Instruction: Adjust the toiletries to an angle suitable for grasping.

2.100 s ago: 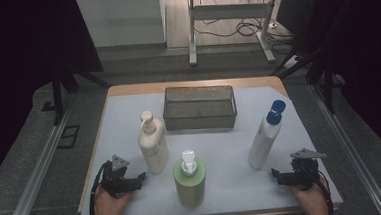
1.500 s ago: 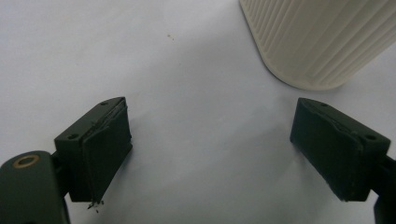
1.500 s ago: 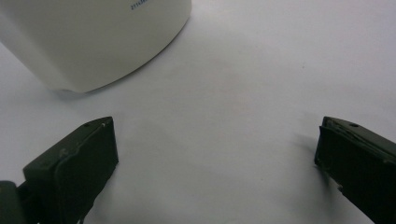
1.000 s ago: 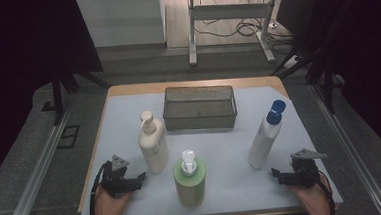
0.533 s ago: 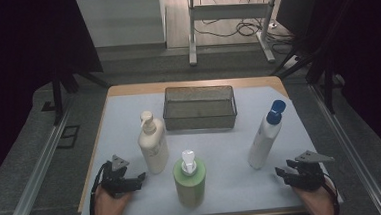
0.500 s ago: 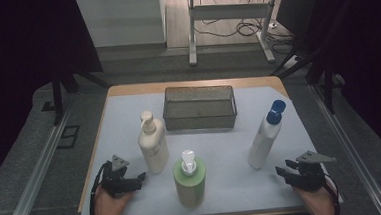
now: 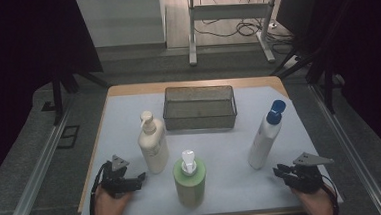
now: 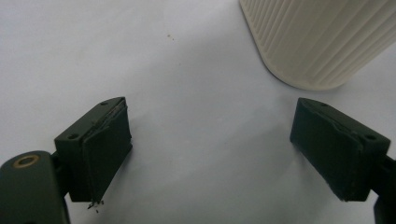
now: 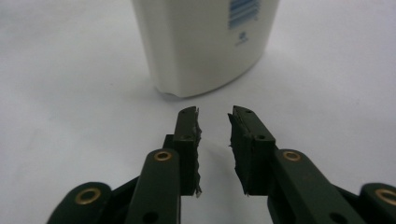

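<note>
Three bottles stand upright on the pale table mat [image 7: 223, 178]. On the left is one cream pump bottle [image 7: 152, 145]. Front and centre is one green pump bottle [image 7: 189, 180]. On the right is one white bottle with a blue cap [image 7: 265, 135]. Behind them sits one dark mesh basket [image 7: 199, 107], well apart from both hands.

There are two grippers, one at each front corner. The left gripper [image 7: 135, 180] rests low beside the cream pump bottle with its jaws spread wide and nothing between them. In the left gripper view, the bottle's ribbed base [image 8: 317, 39] sits just ahead and off to one side, untouched.

The right gripper [image 7: 281, 172] points at the foot of the blue-capped bottle, and its jaws have just been closing. In the right gripper view they stand a narrow gap apart, holding nothing, with only mat between the pads [image 9: 189, 140]. The white bottle's base [image 9: 205, 44] is just beyond the tips, clear of them.
</note>
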The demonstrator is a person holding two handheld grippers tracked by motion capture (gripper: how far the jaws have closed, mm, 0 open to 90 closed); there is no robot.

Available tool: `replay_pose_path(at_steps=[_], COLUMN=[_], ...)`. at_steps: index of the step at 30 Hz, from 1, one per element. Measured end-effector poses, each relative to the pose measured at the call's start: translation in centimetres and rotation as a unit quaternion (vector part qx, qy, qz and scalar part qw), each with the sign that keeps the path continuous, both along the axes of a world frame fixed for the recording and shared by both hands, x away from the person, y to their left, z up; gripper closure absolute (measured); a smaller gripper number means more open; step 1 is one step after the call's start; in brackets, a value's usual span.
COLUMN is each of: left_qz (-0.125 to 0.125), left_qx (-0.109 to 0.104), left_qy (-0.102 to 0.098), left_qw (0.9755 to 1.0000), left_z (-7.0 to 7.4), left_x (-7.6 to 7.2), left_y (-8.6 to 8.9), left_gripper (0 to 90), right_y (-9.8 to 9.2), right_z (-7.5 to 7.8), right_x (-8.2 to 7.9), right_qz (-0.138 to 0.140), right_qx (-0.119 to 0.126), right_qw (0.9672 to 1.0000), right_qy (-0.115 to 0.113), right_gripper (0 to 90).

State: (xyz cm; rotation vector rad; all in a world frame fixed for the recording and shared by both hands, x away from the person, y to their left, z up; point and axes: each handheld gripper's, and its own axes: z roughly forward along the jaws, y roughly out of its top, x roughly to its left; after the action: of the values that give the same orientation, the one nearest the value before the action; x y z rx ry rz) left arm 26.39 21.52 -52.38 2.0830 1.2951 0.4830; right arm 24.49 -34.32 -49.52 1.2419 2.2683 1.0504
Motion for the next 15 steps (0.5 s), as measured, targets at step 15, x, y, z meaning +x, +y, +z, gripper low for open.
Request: replay_pose_path(at_steps=[15], left_qz=[0.000], left_qx=[0.000], left_qy=[0.000], left_qw=[1.0000], left_z=[0.0], left_x=[0.0], left_y=[0.0], left_gripper=[12.3], right_y=[3.2], right_z=[0.7], right_x=[-0.1], right_qz=[0.031], right_qx=[0.047], right_qw=[0.9984], right_qy=[-0.003], right_gripper=[89.5])
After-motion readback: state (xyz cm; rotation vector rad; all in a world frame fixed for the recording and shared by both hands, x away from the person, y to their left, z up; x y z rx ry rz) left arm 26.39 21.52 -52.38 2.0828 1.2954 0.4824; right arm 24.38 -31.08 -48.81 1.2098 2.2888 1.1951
